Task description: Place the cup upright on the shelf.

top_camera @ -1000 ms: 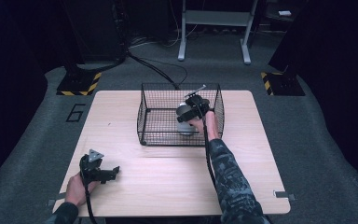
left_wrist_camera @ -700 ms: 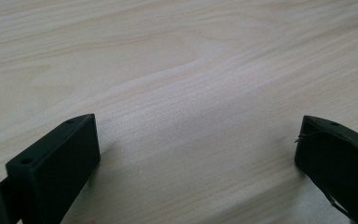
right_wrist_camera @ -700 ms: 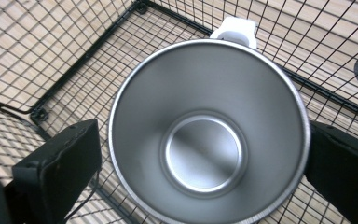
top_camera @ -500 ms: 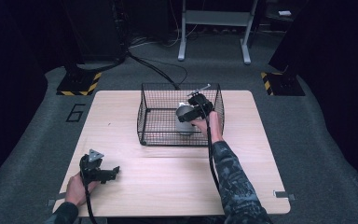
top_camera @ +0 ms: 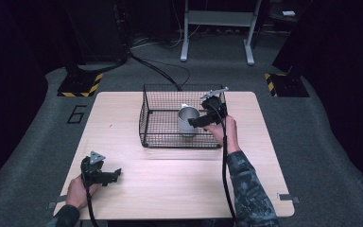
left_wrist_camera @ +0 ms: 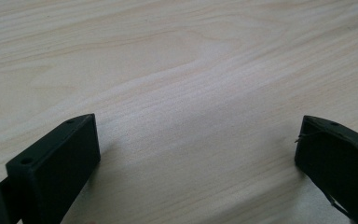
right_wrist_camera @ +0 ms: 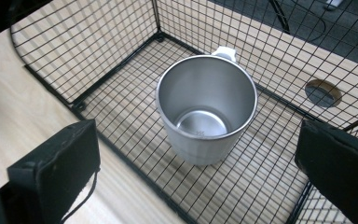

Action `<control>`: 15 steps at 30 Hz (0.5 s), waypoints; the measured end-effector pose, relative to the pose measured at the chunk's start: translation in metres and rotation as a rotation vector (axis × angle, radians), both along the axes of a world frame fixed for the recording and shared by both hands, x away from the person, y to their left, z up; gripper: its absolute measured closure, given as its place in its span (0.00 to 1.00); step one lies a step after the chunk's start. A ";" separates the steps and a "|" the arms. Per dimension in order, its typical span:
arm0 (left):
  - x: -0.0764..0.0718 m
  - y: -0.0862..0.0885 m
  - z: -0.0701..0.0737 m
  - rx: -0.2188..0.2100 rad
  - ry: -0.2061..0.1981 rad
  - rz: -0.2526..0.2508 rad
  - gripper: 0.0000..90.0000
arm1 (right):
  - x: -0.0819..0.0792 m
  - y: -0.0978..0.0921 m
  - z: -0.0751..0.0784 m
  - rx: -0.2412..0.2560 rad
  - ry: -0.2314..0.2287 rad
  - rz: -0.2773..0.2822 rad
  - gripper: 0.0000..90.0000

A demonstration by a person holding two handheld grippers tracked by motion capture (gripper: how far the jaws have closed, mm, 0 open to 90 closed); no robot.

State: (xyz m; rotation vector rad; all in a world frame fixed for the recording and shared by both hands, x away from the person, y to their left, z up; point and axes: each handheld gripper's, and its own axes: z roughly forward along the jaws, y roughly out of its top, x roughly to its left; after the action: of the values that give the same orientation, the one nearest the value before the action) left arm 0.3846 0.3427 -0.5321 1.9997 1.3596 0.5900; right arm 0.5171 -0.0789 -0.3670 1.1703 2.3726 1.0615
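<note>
A shiny metal cup (top_camera: 187, 121) with a small handle stands upright and empty on the floor of a black wire basket (top_camera: 144, 118) at the table's far middle. My right gripper (top_camera: 194, 123) hovers open just right of the cup, over the basket's right half. In the right gripper view the cup (right_wrist_camera: 205, 107) sits between and beyond the wide-apart jaws, touching neither, with basket mesh (right_wrist_camera: 98, 42) around it. My left gripper (top_camera: 116, 173) rests open at the front left of the table. Its view has bare wood between the jaws of the left gripper (left_wrist_camera: 198, 149).
The light wooden table (top_camera: 179, 184) has free room in front of the basket and on both sides. A round hole (right_wrist_camera: 323, 92) in the tabletop lies behind the basket. Dark floor with cables and a metal stand leg (top_camera: 185, 45) lies beyond the table.
The right gripper has drawn back slightly to the right and stands open, and the cup sits a little lower on the basket floor. The left gripper has not moved.
</note>
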 end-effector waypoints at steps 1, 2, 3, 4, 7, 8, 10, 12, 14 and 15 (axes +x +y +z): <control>0.000 0.000 0.000 0.000 0.000 0.000 0.00 | -0.002 -0.002 0.001 -0.005 -0.017 0.014 0.00; 0.000 0.000 0.000 0.000 0.000 0.000 0.00 | -0.006 -0.003 0.002 -0.005 -0.019 0.018 0.00; 0.000 0.000 0.000 0.000 0.000 0.000 0.00 | -0.010 -0.004 0.003 -0.009 -0.030 0.024 0.00; 0.000 0.000 0.000 0.000 0.002 -0.002 0.00 | -0.015 -0.006 0.005 -0.007 -0.029 0.021 0.00; 0.000 0.000 0.000 0.001 0.002 -0.001 0.00 | -0.022 -0.010 0.006 -0.008 -0.042 0.030 0.00; 0.000 0.001 0.001 0.002 0.014 -0.006 0.00 | -0.028 -0.012 0.006 -0.004 -0.050 0.029 0.00; 0.000 0.000 0.001 0.000 0.007 -0.003 0.00 | -0.039 -0.020 0.008 -0.006 -0.070 0.034 0.00; 0.000 0.000 0.000 0.002 0.005 -0.002 0.00 | -0.047 -0.026 0.008 -0.005 -0.083 0.031 0.00; 0.000 0.000 0.000 0.001 0.005 -0.002 0.00 | -0.057 -0.034 0.008 -0.006 -0.091 0.021 0.00; 0.000 0.000 0.000 0.002 0.005 -0.002 0.00 | -0.060 -0.037 0.007 -0.003 -0.095 0.020 0.00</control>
State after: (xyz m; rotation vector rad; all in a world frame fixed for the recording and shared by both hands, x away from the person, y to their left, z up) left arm 0.3845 0.3430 -0.5316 2.0056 1.3601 0.5854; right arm 0.4566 -0.1160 -0.3599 1.0730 2.3163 1.0945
